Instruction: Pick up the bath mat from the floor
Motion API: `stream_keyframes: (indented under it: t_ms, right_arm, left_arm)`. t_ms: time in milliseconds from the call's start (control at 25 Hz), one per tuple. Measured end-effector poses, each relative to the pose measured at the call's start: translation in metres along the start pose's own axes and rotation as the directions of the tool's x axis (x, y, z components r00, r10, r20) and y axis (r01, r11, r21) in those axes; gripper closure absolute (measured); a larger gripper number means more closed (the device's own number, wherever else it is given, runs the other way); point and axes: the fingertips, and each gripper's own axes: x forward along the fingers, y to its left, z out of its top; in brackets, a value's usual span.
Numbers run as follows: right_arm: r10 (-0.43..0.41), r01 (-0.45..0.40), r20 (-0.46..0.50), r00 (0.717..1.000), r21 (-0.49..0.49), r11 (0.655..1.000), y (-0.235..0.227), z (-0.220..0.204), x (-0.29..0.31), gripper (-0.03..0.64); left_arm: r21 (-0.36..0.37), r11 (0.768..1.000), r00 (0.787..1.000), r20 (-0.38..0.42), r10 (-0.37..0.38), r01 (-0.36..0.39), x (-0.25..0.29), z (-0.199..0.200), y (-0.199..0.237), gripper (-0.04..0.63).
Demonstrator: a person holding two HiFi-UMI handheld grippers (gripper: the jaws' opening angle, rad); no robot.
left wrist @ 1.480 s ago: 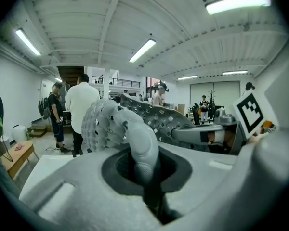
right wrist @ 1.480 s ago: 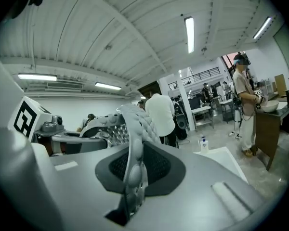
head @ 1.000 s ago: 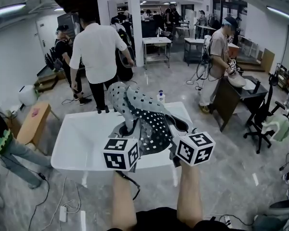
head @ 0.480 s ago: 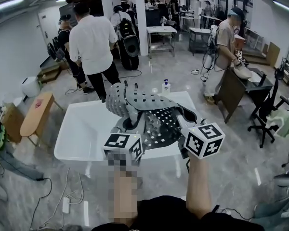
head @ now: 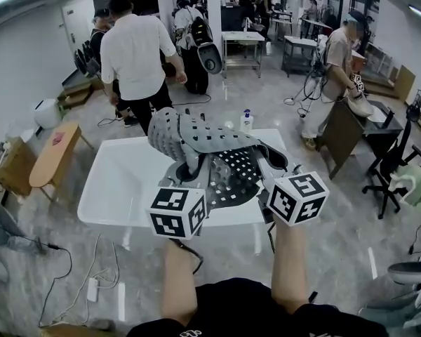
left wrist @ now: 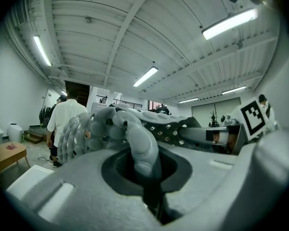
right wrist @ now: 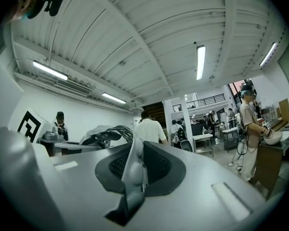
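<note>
A grey rubber bath mat [head: 210,146] with rows of holes hangs crumpled in the air above a white table [head: 116,188]. My left gripper [head: 191,174] is shut on one edge of it, and my right gripper [head: 265,166] is shut on another edge. In the left gripper view a thick fold of the mat [left wrist: 135,134] runs down between the jaws of the left gripper [left wrist: 148,179]. In the right gripper view a thin edge of the mat [right wrist: 133,165] is pinched in the right gripper [right wrist: 130,189]. Both grippers point level, side by side.
A small bottle [head: 247,120] stands at the table's far edge. A person in a white shirt [head: 133,55] stands just beyond the table, another person [head: 337,69] at a dark desk to the right. A wooden bench [head: 49,153] is left; an office chair [head: 389,163] right.
The mat's upper fold has flopped over to the left, showing more of its grey knobbly side. Both grippers keep their hold in about the same place.
</note>
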Motion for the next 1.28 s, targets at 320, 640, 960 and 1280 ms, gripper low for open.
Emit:
stream_keyframes:
  t_ms: [320, 640, 960, 1280]
  right_arm:
    - [-0.006, 0.006, -0.013, 1.0, -0.011, 1.0, -0.008, -0.004, 0.011, 0.594]
    - [0.016, -0.016, -0.026, 1.0, 0.002, 1.0, -0.002, -0.009, 0.024, 0.594]
    - [0.03, -0.03, -0.029, 0.999, -0.001, 1.0, 0.011, -0.007, 0.027, 0.594]
    - [0.015, -0.015, -0.024, 1.0, -0.008, 1.0, 0.01, -0.004, 0.021, 0.594]
  left_arm:
    - [-0.017, 1.0, 1.0, -0.001, -0.01, 0.01, 0.009, -0.002, 0.003, 0.575]
    - [-0.024, 1.0, 1.0, -0.015, 0.016, -0.016, 0.008, -0.006, 0.012, 0.575]
    - [-0.031, 0.999, 0.999, -0.015, 0.03, -0.031, -0.004, -0.004, 0.018, 0.575]
    - [-0.026, 1.0, 1.0, -0.012, 0.017, -0.017, -0.005, -0.003, 0.012, 0.574]
